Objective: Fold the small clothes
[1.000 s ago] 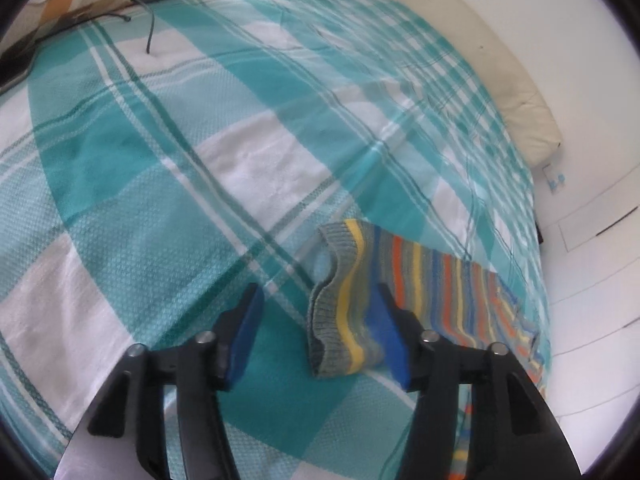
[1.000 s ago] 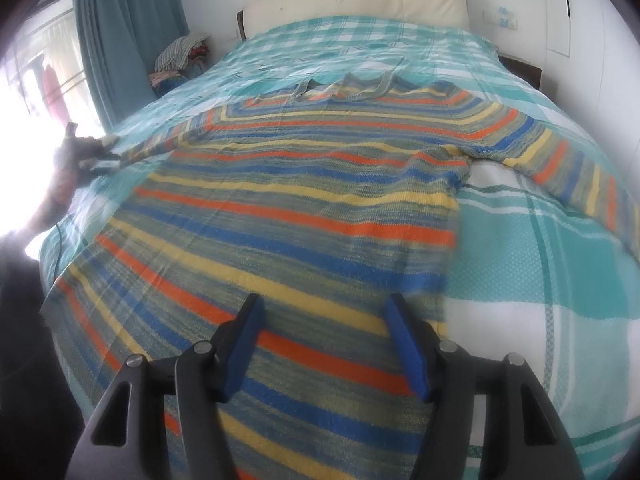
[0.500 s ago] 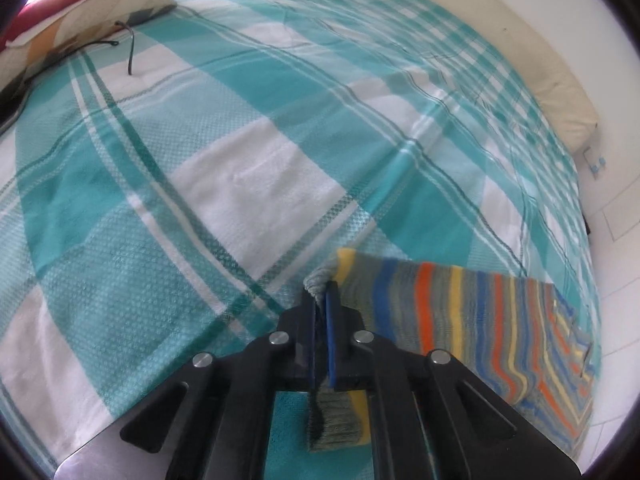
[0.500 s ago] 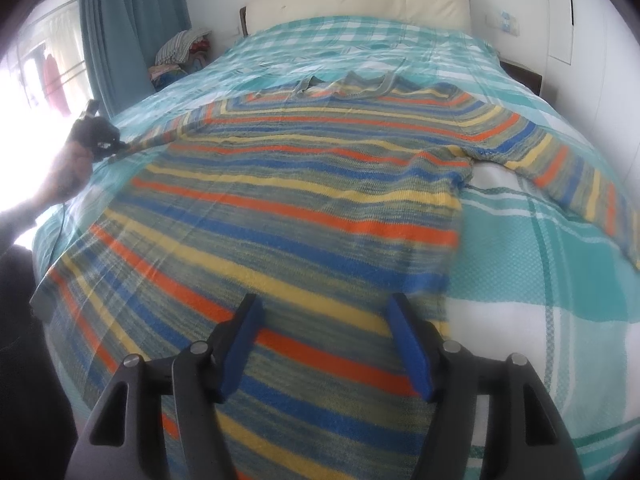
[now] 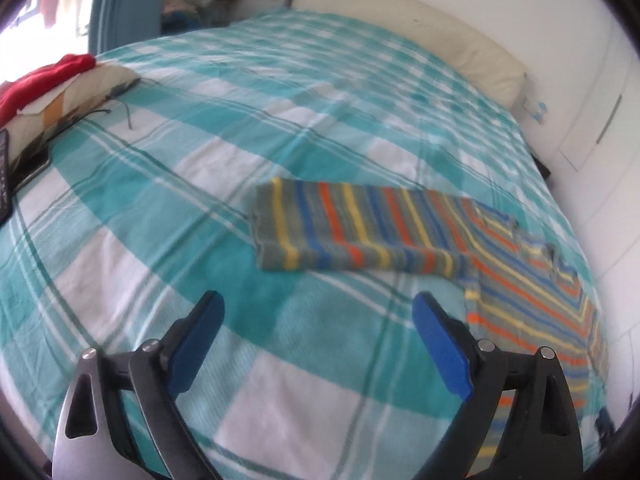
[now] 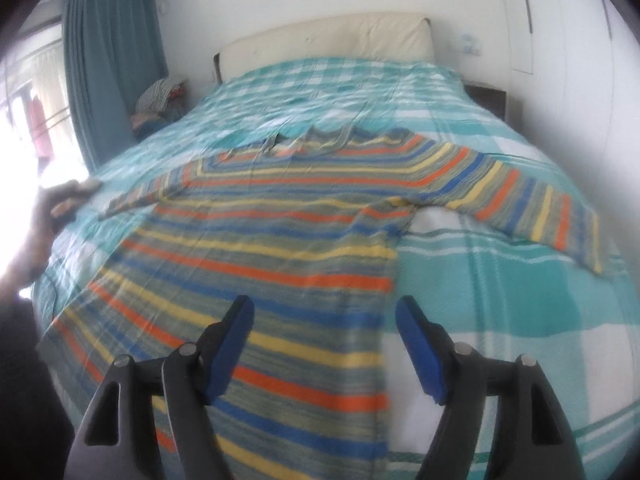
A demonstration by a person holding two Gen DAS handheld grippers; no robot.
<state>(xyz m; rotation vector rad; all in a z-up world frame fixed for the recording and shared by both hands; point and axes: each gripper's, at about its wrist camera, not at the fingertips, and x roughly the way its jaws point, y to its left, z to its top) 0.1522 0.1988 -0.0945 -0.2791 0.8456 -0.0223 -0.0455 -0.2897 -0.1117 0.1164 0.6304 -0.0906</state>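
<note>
Right wrist view: bed (image 6: 520,288) under a teal-and-white plaid cover, woven and lightly creased, cream padded headboard (image 6: 326,36) at the far edge. Spread flat across the middle, front down toward the foot edge, a striped knit sweater (image 6: 272,248) in grey, blue, orange and yellow; soft, thin, a little rumpled at the collar. Right sleeve (image 6: 520,204) stretched toward the right edge of the bed. Left sleeve (image 5: 352,228), seen from the left wrist view, lying straight toward the left edge, cuff squared off and flat.

Changed within the last second: left tool (image 5: 316,336), half a second ago pinched shut on that cuff, now spread wide, pulled back and holding nothing. Sleeve released and straightened, then; judged to mean the smoothing-out is done on that side and the first fold still ahead.

Right tool (image 6: 324,344) also wide apart and carrying nothing, hovering over the hem near the foot edge, much where it was a second ago.

Smaller things: red cloth (image 5: 36,84) on a pillow near the left edge; clothes heap (image 6: 160,100) beside the teal curtain (image 6: 112,76).
</note>
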